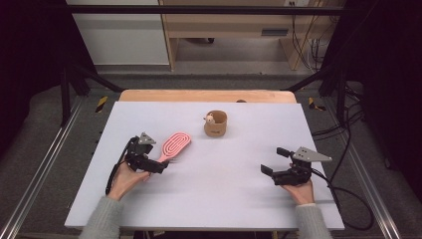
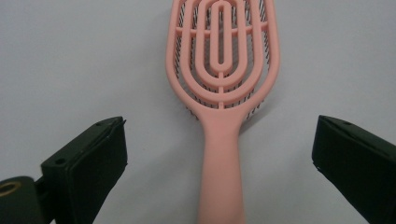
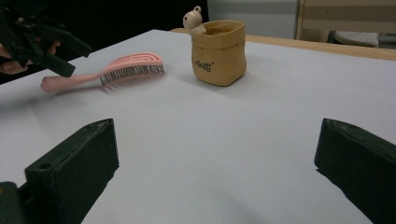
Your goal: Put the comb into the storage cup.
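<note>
My left gripper (image 2: 219, 154) spread astride the pink brush (image 2: 222, 116).
A small figure (image 1: 210, 118) peeks from the tan pouch (image 1: 216, 125); my right gripper (image 1: 274, 160) gapes empty.

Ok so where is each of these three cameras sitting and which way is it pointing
High view: above the person's side, looking forward and down on the table; both forearms, left gripper and right gripper show.
Left gripper view: on the left gripper, looking down at the pink hairbrush between its open jaws.
Right gripper view: low over the table, facing the tan pouch; open jaws show.
All three share the hairbrush.
</note>
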The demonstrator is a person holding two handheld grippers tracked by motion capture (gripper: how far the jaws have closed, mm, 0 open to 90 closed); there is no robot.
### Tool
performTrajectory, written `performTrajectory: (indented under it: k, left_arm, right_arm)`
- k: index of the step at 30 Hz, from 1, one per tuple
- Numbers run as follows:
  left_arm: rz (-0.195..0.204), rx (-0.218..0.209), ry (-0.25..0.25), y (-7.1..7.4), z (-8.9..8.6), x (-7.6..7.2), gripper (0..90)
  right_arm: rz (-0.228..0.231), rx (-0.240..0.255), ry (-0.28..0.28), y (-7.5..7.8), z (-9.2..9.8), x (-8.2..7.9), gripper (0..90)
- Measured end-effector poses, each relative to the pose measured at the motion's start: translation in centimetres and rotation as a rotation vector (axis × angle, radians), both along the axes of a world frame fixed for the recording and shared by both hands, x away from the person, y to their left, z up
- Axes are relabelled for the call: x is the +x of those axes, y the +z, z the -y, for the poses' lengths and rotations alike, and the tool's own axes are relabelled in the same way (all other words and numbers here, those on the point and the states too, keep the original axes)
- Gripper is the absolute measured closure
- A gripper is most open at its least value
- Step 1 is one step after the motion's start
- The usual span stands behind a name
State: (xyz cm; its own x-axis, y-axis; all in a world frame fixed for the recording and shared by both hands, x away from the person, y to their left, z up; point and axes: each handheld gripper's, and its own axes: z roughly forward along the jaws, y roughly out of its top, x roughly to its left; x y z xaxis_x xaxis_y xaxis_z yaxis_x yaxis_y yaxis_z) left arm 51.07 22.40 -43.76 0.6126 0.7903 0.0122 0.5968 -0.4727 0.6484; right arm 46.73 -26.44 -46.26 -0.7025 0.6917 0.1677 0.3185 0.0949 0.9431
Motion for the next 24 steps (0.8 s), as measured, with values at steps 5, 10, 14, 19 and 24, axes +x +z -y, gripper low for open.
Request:
performTrajectory:
  k: [5, 10, 14, 19, 24]
  left_arm:
    - [-0.02, 0.019, 0.001, -0.5, 0.1, 0.2, 7.7]
    - [-0.032, 0.029, 0.0, -0.8, 0.4, 0.3, 13.7]
    - [-0.037, 0.031, 0.002, -1.0, 0.4, 0.4, 18.7]
    - [-0.04, 0.019, -0.006, -1.1, 0.4, 0.5, 26.6]
    - [-0.048, 0.031, -0.009, -1.2, 0.5, 0.6, 34.5]
  right_arm:
    - [0.0, 0.0, 0.0, 0.0, 0.0, 0.0, 0.2]
    - [-0.001, 0.0, 0.0, 0.0, 0.0, 0.0, 0.2]
    - [0.0, 0.0, 0.0, 0.0, 0.0, 0.0, 0.2]
    - [0.002, 0.001, 0.0, 0.0, 0.0, 0.0, 0.2]
    - [0.001, 0.0, -0.001, 0.0, 0.0, 0.0, 0.2]
